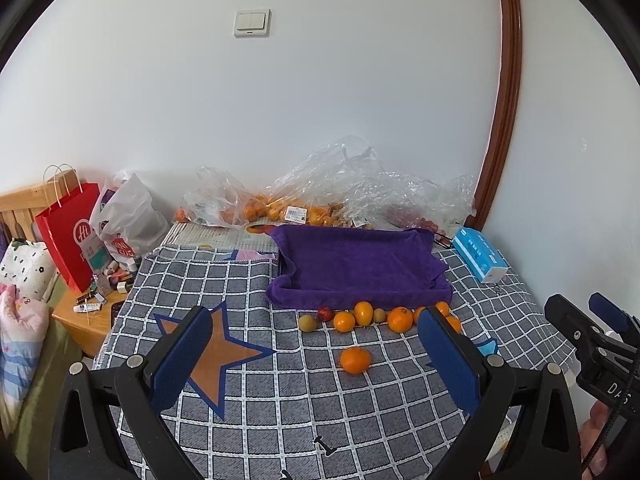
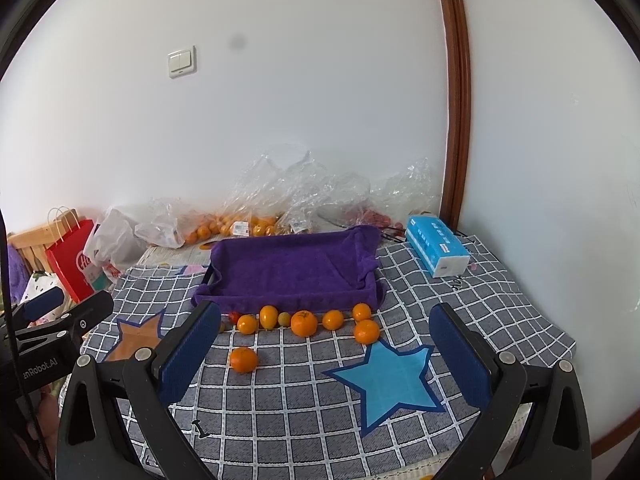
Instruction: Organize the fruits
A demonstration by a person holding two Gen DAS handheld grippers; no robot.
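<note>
A tray lined with a purple towel [image 1: 360, 268] [image 2: 292, 268] sits on the checked cloth. A row of several oranges [image 1: 400, 319] [image 2: 304, 323], small greenish fruits [image 1: 307, 323] and a red fruit [image 1: 325, 314] lies along its front edge. One orange [image 1: 355, 360] [image 2: 243, 359] lies alone nearer to me. My left gripper [image 1: 316, 344] is open and empty above the cloth, short of the fruit. My right gripper [image 2: 324, 344] is open and empty too. Each gripper shows at the edge of the other's view.
Clear plastic bags with more oranges [image 1: 260, 208] and red fruit [image 1: 416, 220] lie against the wall. A blue tissue pack [image 1: 480, 254] [image 2: 436, 250] lies right of the tray. A red paper bag [image 1: 70, 232], a white bag and small items stand on a side table at left.
</note>
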